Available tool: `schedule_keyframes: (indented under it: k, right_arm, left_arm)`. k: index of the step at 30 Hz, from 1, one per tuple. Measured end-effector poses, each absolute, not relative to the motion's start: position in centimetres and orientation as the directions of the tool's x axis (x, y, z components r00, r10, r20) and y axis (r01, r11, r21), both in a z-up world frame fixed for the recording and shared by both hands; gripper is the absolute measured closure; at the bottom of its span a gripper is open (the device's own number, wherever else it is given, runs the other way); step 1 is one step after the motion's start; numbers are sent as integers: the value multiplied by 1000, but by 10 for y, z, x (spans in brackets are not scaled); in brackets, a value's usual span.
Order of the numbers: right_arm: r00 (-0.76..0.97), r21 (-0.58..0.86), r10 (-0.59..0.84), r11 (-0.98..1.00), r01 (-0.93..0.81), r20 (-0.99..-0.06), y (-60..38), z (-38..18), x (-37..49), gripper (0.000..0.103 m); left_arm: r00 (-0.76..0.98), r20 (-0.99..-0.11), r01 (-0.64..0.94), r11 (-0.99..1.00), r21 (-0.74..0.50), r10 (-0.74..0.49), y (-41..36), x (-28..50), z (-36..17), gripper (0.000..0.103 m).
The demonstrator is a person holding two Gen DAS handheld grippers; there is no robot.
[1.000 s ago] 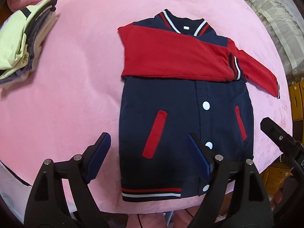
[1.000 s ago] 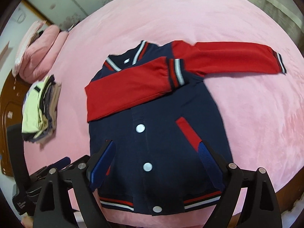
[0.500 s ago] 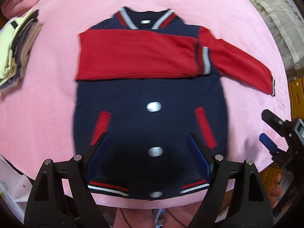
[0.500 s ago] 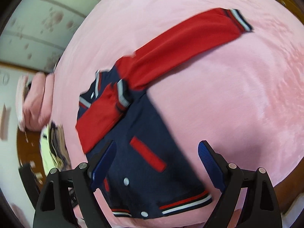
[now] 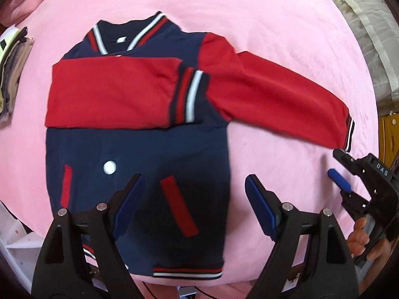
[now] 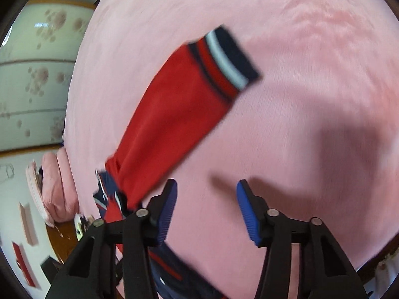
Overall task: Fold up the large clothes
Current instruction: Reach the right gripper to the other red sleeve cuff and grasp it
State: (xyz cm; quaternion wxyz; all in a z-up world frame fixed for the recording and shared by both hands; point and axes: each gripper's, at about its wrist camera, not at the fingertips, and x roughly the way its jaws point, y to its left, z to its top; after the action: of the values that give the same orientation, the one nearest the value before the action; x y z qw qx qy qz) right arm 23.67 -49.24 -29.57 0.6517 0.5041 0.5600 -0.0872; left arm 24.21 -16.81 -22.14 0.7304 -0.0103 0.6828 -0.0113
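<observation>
A navy varsity jacket (image 5: pixel 139 149) with red sleeves lies flat, front up, on the pink bedspread (image 5: pixel 274 25). Its left sleeve (image 5: pixel 112 92) is folded across the chest. Its other sleeve (image 5: pixel 274 99) stretches out to the right, with the striped cuff (image 5: pixel 348 134) at its end. My left gripper (image 5: pixel 194 206) is open and empty above the jacket's lower right part. My right gripper (image 6: pixel 207 206) is open and empty over the bedspread, just right of the outstretched sleeve (image 6: pixel 174 114), below its cuff (image 6: pixel 224 64). It also shows in the left wrist view (image 5: pixel 341 172) close to the cuff.
A stack of folded clothes (image 5: pixel 10 74) lies at the bed's left edge. A pink pillow (image 6: pixel 57 186) lies at the head of the bed. Wooden furniture (image 5: pixel 389 137) stands to the right beyond the bed edge.
My left gripper has shifted right over the jacket. My right gripper has swung right and down toward the outstretched sleeve's cuff, and its jaws have narrowed.
</observation>
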Motion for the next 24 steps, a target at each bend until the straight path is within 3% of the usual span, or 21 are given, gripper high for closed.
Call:
schedule_keyframes:
  k: [9,14,24]
  right_arm:
    - [474,630,441,341,697,-762,-559,-321,271,71]
    - [547,685,443,260,680,-711,-571,-326,275,90]
    - [644,687,266,421,592,-718,-548,-252,285,93]
  left_arm:
    - [38,-999,21,1000,-9,-10,-197,267,-230,23]
    - [53,-999,0,1000,7,7,-194,273,-230,23]
    - [106,-994,-83,996,15,24,-134,266,-220,23]
